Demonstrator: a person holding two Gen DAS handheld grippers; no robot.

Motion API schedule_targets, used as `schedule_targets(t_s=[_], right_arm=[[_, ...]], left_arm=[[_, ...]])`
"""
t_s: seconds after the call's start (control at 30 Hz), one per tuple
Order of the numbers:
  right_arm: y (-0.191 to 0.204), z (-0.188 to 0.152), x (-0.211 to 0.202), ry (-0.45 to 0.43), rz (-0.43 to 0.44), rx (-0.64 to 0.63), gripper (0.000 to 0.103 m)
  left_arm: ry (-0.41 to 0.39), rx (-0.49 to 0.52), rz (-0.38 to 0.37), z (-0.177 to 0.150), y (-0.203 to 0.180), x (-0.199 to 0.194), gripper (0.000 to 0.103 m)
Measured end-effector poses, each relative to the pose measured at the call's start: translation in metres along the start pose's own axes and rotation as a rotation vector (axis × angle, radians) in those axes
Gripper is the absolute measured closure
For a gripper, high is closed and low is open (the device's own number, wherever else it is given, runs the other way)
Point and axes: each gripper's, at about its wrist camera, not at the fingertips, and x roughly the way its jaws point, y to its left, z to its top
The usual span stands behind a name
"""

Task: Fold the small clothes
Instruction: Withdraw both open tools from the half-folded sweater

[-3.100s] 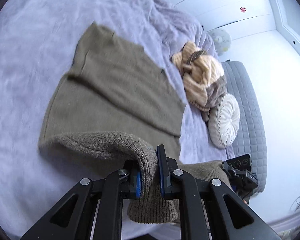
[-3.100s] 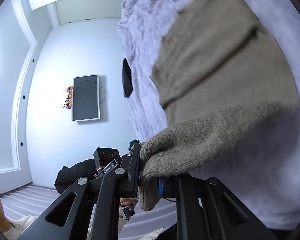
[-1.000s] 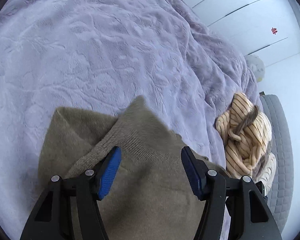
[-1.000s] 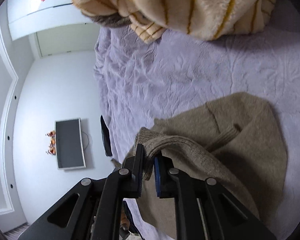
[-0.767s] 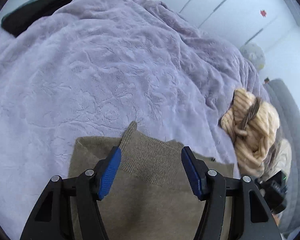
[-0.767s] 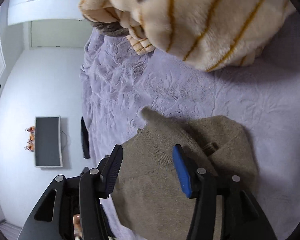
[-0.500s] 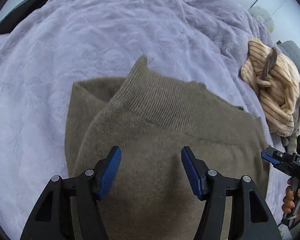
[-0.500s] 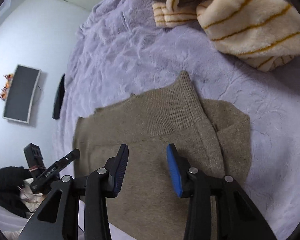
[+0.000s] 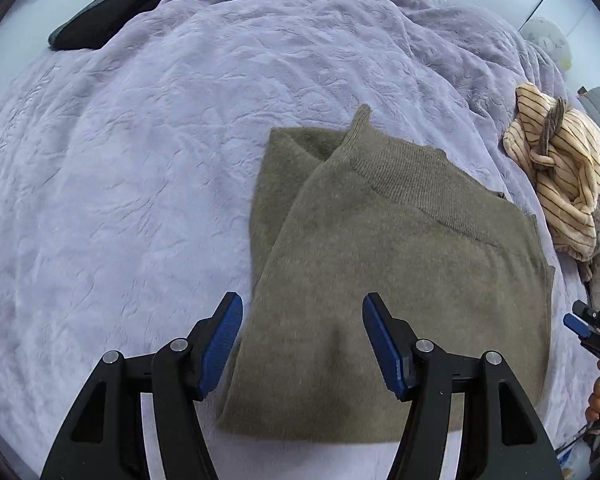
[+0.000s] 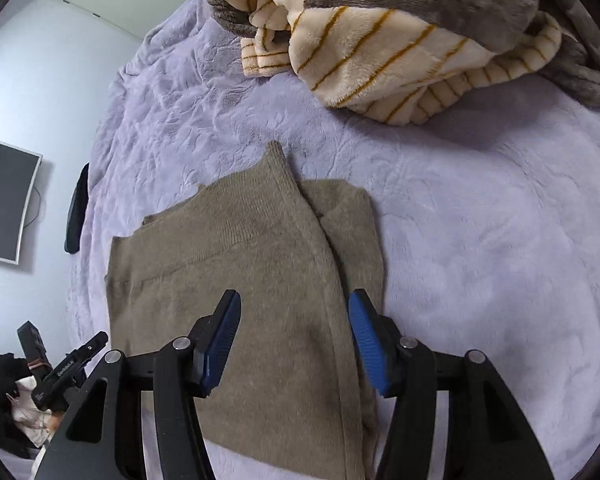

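Note:
An olive-brown knitted sweater (image 9: 400,272) lies folded flat on the lilac bedspread (image 9: 140,160), its ribbed hem on top at the far side. It also shows in the right wrist view (image 10: 252,280). My left gripper (image 9: 302,332) is open and empty, above the sweater's near left edge. My right gripper (image 10: 294,336) is open and empty, above the sweater's near right part. The right gripper also shows at the far right edge of the left wrist view (image 9: 592,328), and the left gripper at the lower left of the right wrist view (image 10: 76,364).
A crumpled cream garment with thin stripes (image 9: 560,184) lies on the bed to the right of the sweater; the right wrist view shows it (image 10: 380,48) just beyond the sweater. A dark pad (image 9: 112,8) lies at the far left. A wall screen (image 10: 4,200) hangs left.
Both grippers carried the sweater's near edge over to the far side, let it go and opened. Since then they have drawn back toward the near edge, so more of the folded sweater shows.

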Motion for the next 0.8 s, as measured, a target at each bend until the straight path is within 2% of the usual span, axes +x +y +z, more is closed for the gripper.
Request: schedule_targets(t_s=[0.13, 0.27, 0.47, 0.57, 0.63, 0.73, 0.8], right_arm=[[0.001, -0.047, -0.014, 0.059, 0.012, 0.012, 0.042], [0.008, -0.088, -0.024, 0.105, -0.009, -0.010, 0.042], [0.031, -0.120, -0.039, 0.139, -0.025, -0.050, 0.041], [0.045, -0.129, -0.047, 0.142, -0.051, -0.078, 0.034], [0.050, -0.134, -0.052, 0.141, -0.067, -0.084, 0.034], [0.052, -0.143, -0.061, 0.148, -0.084, -0.094, 0.030], [0.051, -0.148, -0.066, 0.151, -0.097, -0.097, 0.029]], left_arm=[[0.053, 0.005, -0.016, -0.038, -0.009, -0.016, 0.039], [0.089, 0.071, -0.011, -0.073, -0.038, -0.029, 0.039], [0.139, 0.079, -0.049, -0.113, -0.072, -0.050, 0.039], [0.137, 0.081, -0.020, -0.128, -0.081, -0.061, 0.039], [0.128, 0.072, -0.014, -0.134, -0.083, -0.069, 0.038], [0.125, 0.053, -0.015, -0.140, -0.085, -0.078, 0.011], [0.113, 0.066, 0.010, -0.144, -0.086, -0.085, 0.011]])
